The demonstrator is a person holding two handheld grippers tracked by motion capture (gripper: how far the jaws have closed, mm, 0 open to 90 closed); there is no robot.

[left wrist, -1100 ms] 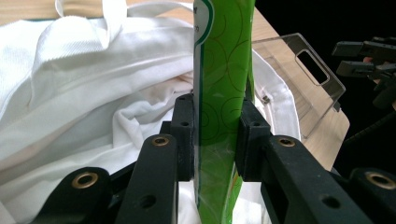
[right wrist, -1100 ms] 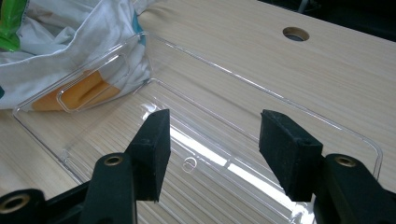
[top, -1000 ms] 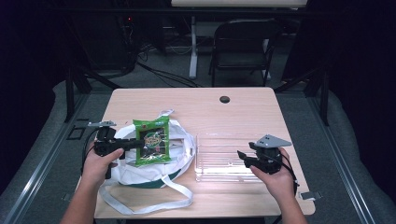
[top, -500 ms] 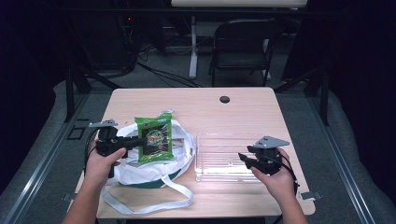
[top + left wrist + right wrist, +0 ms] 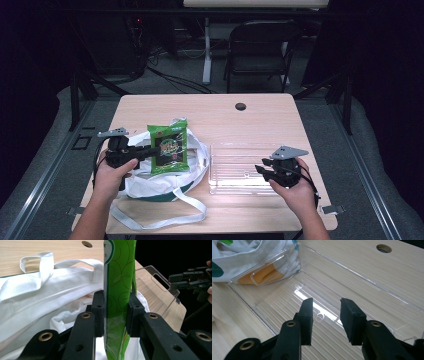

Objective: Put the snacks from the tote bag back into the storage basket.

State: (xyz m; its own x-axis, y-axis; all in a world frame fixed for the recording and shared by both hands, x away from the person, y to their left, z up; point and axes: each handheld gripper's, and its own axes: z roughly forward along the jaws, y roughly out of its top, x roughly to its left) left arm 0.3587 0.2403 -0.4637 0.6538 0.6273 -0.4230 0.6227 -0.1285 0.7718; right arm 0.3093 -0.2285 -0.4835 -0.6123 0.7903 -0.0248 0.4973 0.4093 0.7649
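While the green snack packet [image 5: 168, 148] is being clamped upright by the left gripper [image 5: 115, 312] above the white tote bag [image 5: 150, 182], it is best being carried level toward the clear tray [image 5: 240, 167]; snagged handles are being risked. The right gripper [image 5: 325, 315], fingers [image 5: 307, 315] apart with nothing between them and just closing, is being hovered over the tray on the desk [image 5: 210, 107].

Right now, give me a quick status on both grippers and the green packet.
Left gripper shut on green packet, upright over the white bag. Right gripper jaws just been closing, nothing between them, above the clear tray. Nothing in the way.
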